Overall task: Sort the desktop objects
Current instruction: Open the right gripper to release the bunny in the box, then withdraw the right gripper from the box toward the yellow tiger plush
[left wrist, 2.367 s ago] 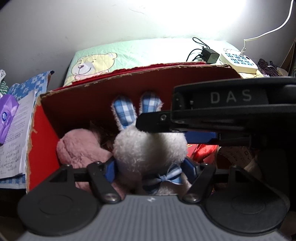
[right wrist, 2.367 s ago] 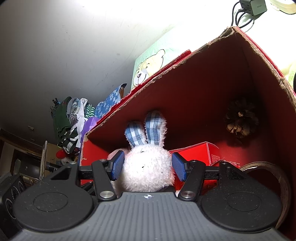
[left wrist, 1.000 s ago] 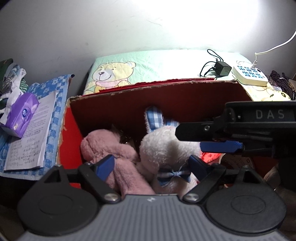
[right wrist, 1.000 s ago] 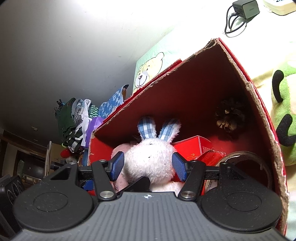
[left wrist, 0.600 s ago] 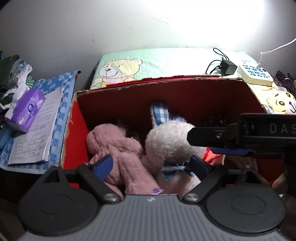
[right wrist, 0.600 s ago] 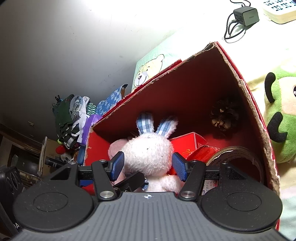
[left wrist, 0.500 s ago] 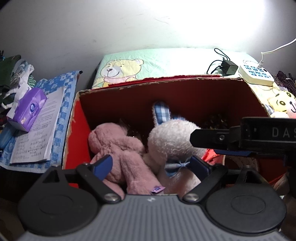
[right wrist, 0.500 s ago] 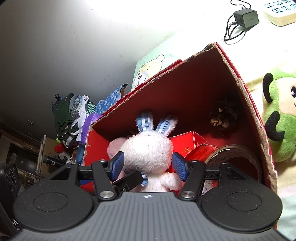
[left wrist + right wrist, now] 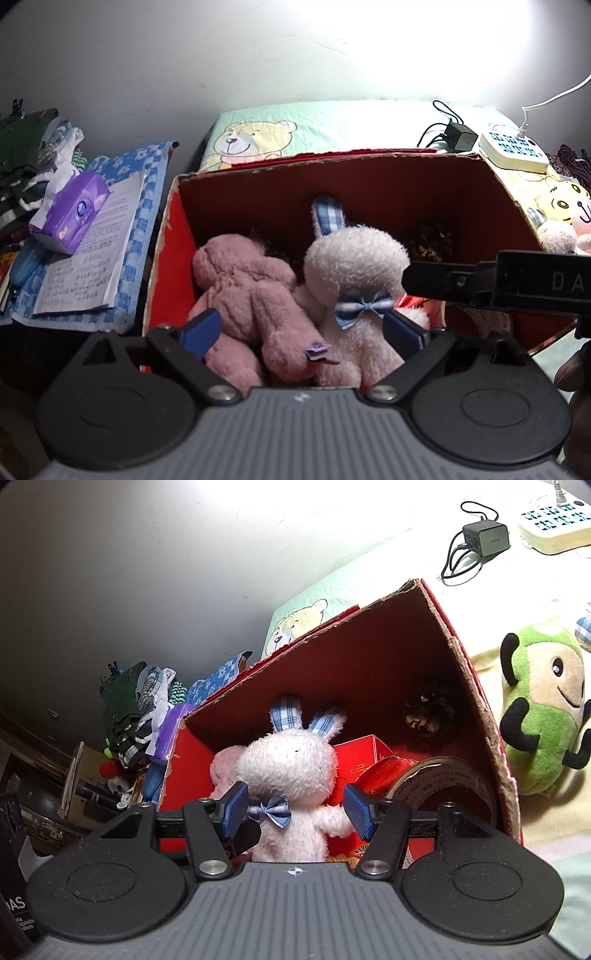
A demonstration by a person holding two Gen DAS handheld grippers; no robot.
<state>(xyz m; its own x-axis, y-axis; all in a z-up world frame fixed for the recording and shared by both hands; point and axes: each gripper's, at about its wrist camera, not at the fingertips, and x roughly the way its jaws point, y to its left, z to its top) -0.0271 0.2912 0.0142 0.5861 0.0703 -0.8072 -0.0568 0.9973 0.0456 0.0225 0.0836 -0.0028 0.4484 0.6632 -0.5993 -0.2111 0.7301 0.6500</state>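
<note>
Whereas 2.4 seconds ago the white plush rabbit with blue checked ears and a blue bow tie (image 9: pixel 291 771) was pinched between the blue pads of both grippers, it is now released: the left gripper (image 9: pixel 303 334) is spread wide, its pads clear of the toy at 9 and 3 o'clock, and the right gripper (image 9: pixel 295 812) is likewise parted, with a gap seen on each side of the rabbit's neck. Nothing is held by either. Both tools have been drawn back and raised, so that far more of the red cardboard box (image 9: pixel 369 181) is seen than before.

The rabbit (image 9: pixel 354 273) is seated upright inside the box, leaning against a pink plush bear (image 9: pixel 243 291) at its 9 o'clock in the left wrist view. The black body of the right gripper (image 9: pixel 509 282) is seen reaching in from 3 o'clock in that view, level and pointed at the rabbit's head.

Deeper in the box, a brown pine cone (image 9: pixel 428 709) lies at the far wall, a roll of brown packing tape (image 9: pixel 447 782) and a small red carton (image 9: pixel 362 757) lie at 3 o'clock of the rabbit.

Outside the box, a green plush toy with black arms (image 9: pixel 543 709) rests at 3 o'clock, a white power strip (image 9: pixel 513 147) and a dark charger (image 9: pixel 460 136) at 1 o'clock, and a purple tissue pack (image 9: pixel 72 212) on a sheet of printed paper (image 9: pixel 96 258) at 9 o'clock.
</note>
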